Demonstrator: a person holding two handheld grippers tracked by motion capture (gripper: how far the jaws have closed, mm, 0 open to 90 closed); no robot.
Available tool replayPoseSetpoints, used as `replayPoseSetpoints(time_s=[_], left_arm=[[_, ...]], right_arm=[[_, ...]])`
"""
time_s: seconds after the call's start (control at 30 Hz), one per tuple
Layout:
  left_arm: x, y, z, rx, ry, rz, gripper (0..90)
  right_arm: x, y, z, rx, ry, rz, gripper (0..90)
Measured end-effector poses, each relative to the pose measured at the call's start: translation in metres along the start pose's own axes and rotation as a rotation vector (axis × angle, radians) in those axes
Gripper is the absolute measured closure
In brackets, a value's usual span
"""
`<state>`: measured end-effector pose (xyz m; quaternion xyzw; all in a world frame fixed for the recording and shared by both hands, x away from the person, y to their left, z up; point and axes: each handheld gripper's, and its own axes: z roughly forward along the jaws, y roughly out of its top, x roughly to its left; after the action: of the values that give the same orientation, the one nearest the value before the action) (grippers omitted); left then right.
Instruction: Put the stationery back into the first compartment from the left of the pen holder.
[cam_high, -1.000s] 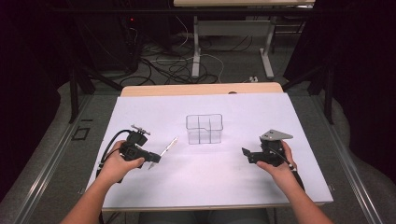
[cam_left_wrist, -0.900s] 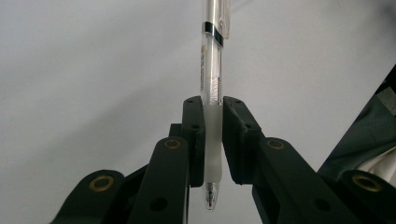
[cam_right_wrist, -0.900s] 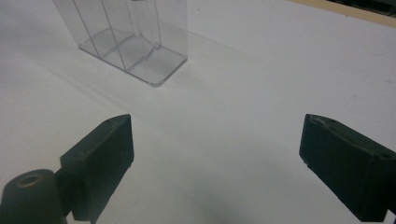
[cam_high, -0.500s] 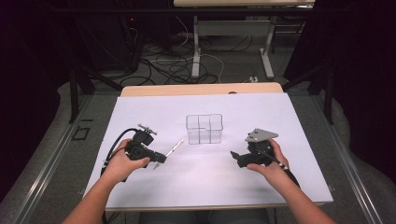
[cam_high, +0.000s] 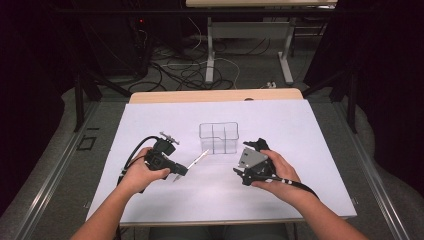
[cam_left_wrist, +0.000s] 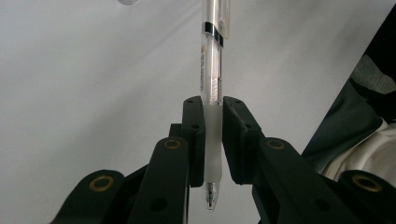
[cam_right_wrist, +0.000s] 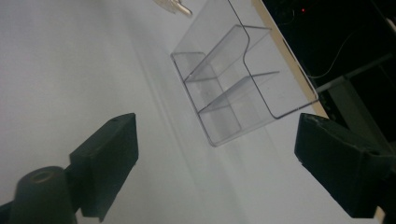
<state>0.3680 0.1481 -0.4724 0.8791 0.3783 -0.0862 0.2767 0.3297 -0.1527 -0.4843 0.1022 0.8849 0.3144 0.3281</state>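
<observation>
Pen (cam_left_wrist: 212, 100): you hold it in your left gripper (cam_high: 176, 171), left of centre in the high view, the jaws closed tight on its frosted grip sleeve, writing tip toward the camera in the left gripper view and its capped end running to the top edge of that frame over the white table (cam_high: 310, 130). Clear divided organizer (cam_high: 218, 137): it stands at the centre of the high view, just beyond the pen's far end and apart from it. Your right gripper (cam_high: 248, 161), right of centre, holds nothing; its jaws stand wide, having just closed slightly, and frame the organizer (cam_right_wrist: 238, 79) in the right gripper view.
</observation>
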Motion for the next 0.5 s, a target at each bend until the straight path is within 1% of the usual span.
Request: replayPoseSetpoints(time_s=[0.1,0.13,0.17,0.2,0.27,0.33,0.37,0.4,0.43,0.47,0.5], left_arm=[[-0.005,0.005,0.005,0.009,-0.005,0.007,80.0],[-0.007,0.006,0.007,0.014,-0.009,0.011,80.0],[-0.008,0.008,0.008,0.021,-0.010,0.015,80.0],[-0.010,0.010,0.009,0.023,-0.012,0.023,80.0],[-0.012,0.013,0.012,0.033,-0.015,0.029,80.0],[-0.014,0.017,0.013,0.045,-0.016,0.047,80.0],[-0.015,0.018,0.013,0.046,-0.015,0.044,80.0],[-0.017,0.020,0.014,0.044,-0.014,0.042,80.0],[-0.018,0.021,0.014,0.050,-0.013,0.046,80.0],[-0.018,0.022,0.014,0.052,-0.017,0.052,80.0],[-0.018,0.023,0.013,0.059,-0.014,0.056,80.0]], right_arm=[[0.004,0.007,0.002,0.001,-0.006,-0.057,15.5],[0.006,0.010,0.003,-0.006,-0.009,-0.075,16.1],[0.007,0.012,0.003,0.009,-0.009,-0.094,17.3],[0.008,0.015,0.003,0.003,-0.009,-0.121,19.7],[0.011,0.020,0.004,0.010,-0.009,-0.177,24.1],[0.014,0.025,0.006,0.008,-0.011,-0.247,27.9],[0.016,0.028,0.007,0.005,-0.011,-0.270,32.8],[0.018,0.031,0.007,0.001,-0.016,-0.306,38.3],[0.021,0.034,0.007,-0.013,-0.028,-0.343,41.0],[0.022,0.038,0.007,-0.018,-0.038,-0.403,43.3],[0.024,0.042,0.007,0.001,-0.037,-0.435,45.9]])
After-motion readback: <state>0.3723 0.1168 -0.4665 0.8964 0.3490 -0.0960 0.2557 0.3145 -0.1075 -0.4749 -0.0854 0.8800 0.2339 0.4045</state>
